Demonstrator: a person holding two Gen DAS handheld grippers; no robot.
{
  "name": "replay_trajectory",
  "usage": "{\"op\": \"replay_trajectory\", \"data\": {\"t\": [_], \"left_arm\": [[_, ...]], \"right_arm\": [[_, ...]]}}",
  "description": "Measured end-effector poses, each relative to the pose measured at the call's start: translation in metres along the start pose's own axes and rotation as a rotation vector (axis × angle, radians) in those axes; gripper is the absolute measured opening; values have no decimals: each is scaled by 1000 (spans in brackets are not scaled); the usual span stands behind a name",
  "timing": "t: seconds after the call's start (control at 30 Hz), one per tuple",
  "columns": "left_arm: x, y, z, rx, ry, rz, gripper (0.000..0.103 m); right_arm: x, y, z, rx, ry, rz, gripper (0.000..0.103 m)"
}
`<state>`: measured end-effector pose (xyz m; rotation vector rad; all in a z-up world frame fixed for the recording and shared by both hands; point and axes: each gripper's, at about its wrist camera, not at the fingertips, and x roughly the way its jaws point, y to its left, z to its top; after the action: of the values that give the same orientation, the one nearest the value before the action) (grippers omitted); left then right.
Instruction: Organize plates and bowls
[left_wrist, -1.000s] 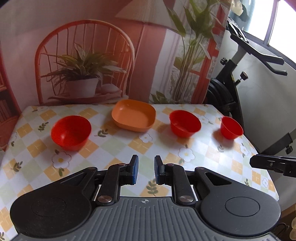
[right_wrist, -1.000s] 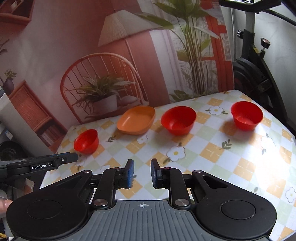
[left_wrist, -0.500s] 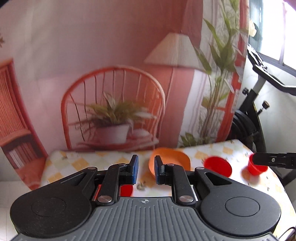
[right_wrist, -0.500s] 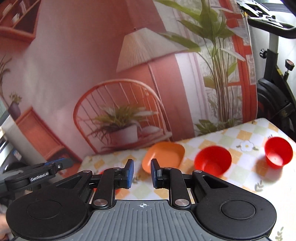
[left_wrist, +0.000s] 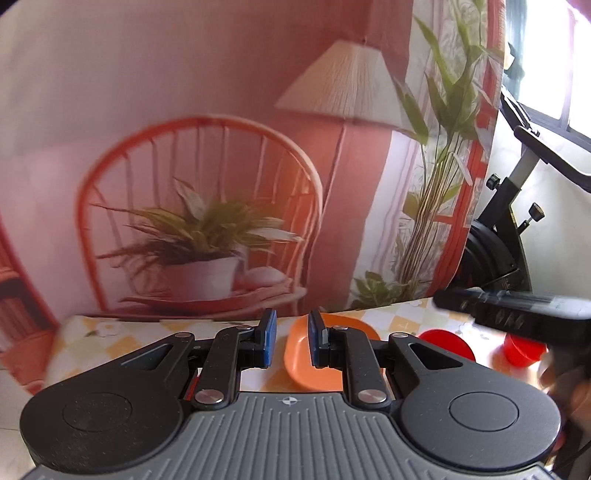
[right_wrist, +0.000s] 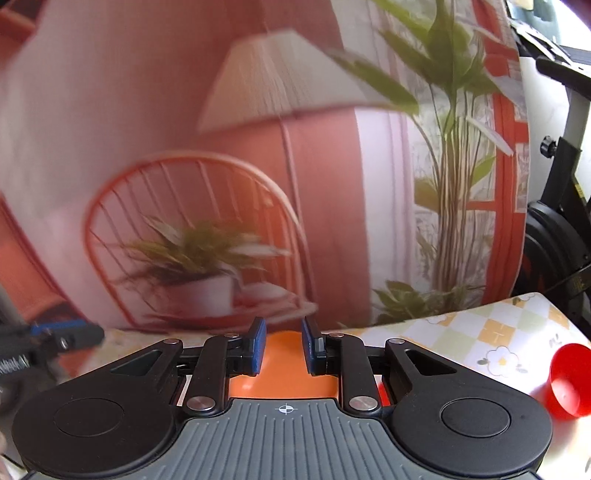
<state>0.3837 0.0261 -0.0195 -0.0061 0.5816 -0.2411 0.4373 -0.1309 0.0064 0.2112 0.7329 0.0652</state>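
Holding both tools narrowly parted and empty, we see the orange plate (left_wrist: 314, 363) dead ahead between the right tool (right_wrist: 281, 343) fingers near the desk (right_wrist: 476, 334) far edge, slightly right of the left tool (left_wrist: 290, 341).

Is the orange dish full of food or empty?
Empty, as far as shows. The orange dish sits on the table with only bare orange inside; the left gripper hides part of it.

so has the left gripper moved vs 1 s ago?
Yes. The left gripper has pitched up and dropped: the orange plate, earlier well above its tips, now sits level with them, and the printed backdrop fills the view.
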Motion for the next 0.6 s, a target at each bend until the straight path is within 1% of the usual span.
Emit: {"op": "replay_trajectory", "data": {"t": [0.1, 0.27, 0.37, 0.53, 0.6], "left_arm": [[32, -3, -4, 25, 23, 10, 19], [88, 4, -12, -5, 131, -2, 19], [117, 8, -18, -12, 177, 10, 19], [152, 10, -27, -12, 236, -1, 19], [162, 10, -30, -14, 257, -6, 19]], "right_arm": [[29, -10, -10, 8, 42, -23, 21], [71, -16, -34, 25, 125, -38, 21], [92, -18, -46, 46, 173, -42, 21], [116, -19, -55, 56, 218, -61, 21], [124, -21, -57, 61, 240, -88, 21]]}}
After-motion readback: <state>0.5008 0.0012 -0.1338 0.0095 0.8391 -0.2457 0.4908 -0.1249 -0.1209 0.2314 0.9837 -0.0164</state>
